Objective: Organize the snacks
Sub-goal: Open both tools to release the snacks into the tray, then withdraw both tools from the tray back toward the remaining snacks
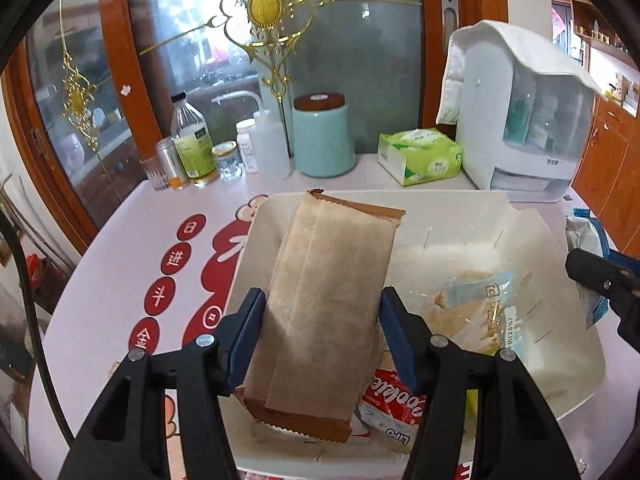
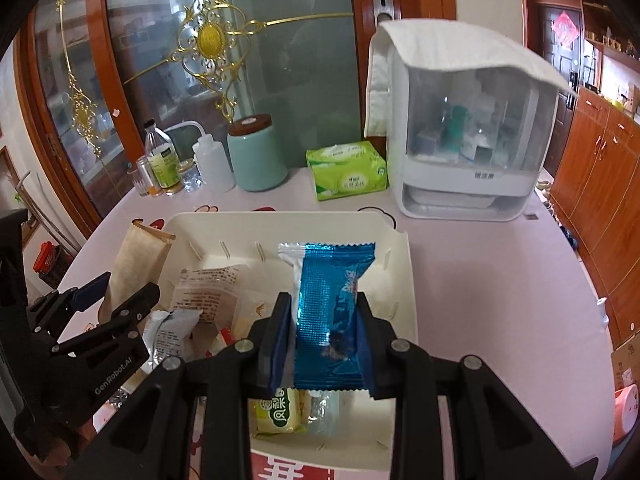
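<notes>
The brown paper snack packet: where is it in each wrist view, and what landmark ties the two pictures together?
Left wrist view: the brown paper snack packet fills the centre, clamped between the left gripper fingers, above the white bin.
Right wrist view: the same packet stands at the left edge, over the bin's left rim, held by the left gripper.
Shared landmark: the green tissue pack behind the bin.

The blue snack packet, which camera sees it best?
The right wrist view: the blue packet sits front and centre there, clamped in the right gripper above the white bin. The left wrist view catches only a sliver of it at the right edge.
</notes>
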Demonstrator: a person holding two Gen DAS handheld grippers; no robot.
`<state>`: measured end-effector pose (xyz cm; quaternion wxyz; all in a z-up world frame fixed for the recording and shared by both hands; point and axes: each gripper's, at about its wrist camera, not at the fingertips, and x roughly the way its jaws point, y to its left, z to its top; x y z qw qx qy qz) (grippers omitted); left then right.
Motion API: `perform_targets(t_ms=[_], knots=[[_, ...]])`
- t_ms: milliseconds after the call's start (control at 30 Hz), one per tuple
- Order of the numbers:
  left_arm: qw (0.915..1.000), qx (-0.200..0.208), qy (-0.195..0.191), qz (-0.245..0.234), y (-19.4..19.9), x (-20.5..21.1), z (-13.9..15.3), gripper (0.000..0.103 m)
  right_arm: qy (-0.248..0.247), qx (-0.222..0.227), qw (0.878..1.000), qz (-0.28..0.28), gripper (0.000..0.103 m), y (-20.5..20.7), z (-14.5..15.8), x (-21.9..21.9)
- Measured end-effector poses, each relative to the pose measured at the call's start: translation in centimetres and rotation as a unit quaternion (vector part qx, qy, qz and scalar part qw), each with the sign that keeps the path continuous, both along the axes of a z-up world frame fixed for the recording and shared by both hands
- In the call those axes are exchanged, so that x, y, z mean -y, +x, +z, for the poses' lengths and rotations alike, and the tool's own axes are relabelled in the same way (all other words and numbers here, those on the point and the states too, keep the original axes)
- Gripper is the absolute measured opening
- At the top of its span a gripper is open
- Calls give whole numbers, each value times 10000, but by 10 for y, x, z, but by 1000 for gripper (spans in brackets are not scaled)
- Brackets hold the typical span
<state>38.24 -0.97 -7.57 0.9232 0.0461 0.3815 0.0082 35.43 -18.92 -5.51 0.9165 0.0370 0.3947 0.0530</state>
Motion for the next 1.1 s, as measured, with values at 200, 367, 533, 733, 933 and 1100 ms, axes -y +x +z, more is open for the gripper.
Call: perform_targets(t_ms=[200,367,533,733,933,1100], knots=[[9998,-189,-35,-22,8,0,-15,57,12,-131,9999,11,30,9,-16,-2],[9992,-360,-97,-119,12,2,-24,58,44,-255,9997,22,31,15,-28,-3],[9994,-215,-232,-152,8,2,-20,87,151,-422,9989,134,33,17,-38,-3],[9999,-41,-102,-65,1,-2,-8,87,97,-384,9991,159,40,8,-40,-4],[9990,440,88,83,-23,-12,22,87,-13,-197,9996,188,40,-15,-26,-3],[9944,1044,46,141,-63,-22,57,85,-65,111,9995,277,40,-58,-1,1]])
